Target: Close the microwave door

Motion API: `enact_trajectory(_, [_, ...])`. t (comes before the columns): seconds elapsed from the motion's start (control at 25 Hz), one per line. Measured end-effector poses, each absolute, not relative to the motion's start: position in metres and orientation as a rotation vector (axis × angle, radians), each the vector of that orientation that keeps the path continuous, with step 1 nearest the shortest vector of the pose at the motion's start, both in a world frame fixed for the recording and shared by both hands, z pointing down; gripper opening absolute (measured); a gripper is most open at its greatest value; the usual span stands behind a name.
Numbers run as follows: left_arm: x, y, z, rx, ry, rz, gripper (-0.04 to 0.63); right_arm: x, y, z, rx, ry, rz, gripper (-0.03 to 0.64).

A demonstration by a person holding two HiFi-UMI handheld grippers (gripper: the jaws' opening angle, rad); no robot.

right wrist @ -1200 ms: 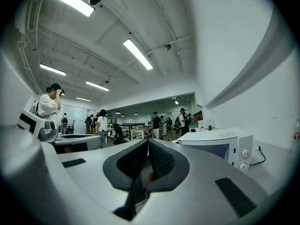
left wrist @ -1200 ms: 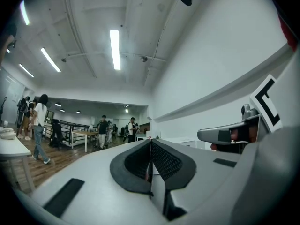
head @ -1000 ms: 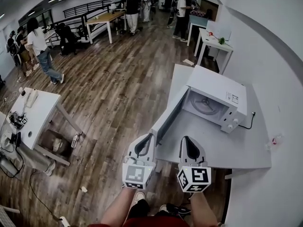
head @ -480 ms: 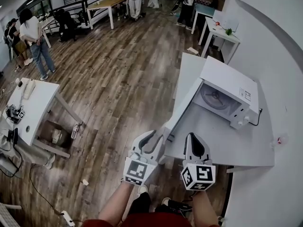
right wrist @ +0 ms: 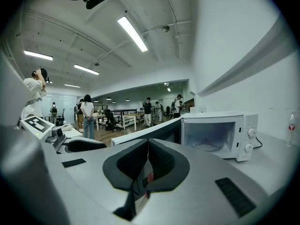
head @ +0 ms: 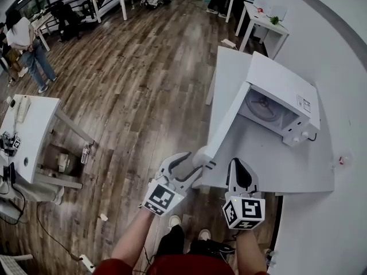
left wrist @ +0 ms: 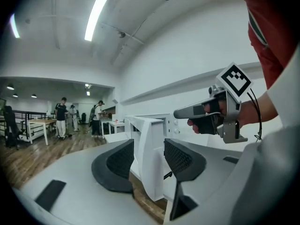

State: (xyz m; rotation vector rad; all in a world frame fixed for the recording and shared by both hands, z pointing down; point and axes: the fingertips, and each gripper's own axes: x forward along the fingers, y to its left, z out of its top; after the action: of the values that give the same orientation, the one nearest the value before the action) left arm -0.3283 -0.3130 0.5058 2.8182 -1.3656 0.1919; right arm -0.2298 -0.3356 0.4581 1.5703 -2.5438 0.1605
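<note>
The white microwave (head: 281, 90) stands on a white table (head: 269, 165) by the wall, its door (head: 226, 125) swung wide toward me. My left gripper (head: 192, 160) is at the door's free end. Its jaws have just been opening and stand open, one on each side of the door edge (left wrist: 152, 165), not pressing on it. To the right, my right gripper (head: 239, 165) hovers over the table's near part, shut and empty. In the right gripper view the microwave (right wrist: 220, 132) shows its open cavity and glass plate beyond the shut right gripper (right wrist: 147, 146).
Wood floor lies left of the table. A white desk (head: 28, 136) with small devices stands at far left. Several people stand at the room's far end. A small bottle (head: 342, 160) sits at the table's right side, next to the wall.
Both grippers have sunk lower toward the table's near edge. The left jaws, shut before, have opened and now straddle the end of the microwave door.
</note>
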Motion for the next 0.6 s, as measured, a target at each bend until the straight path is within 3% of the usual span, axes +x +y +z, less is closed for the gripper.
enact_trajectory(0.6, [-0.316,-0.346,0.541,2.985,-0.888,0.214,0.219,-0.218,-0.366,0.497,1.660,-2.403,0.228,0.028])
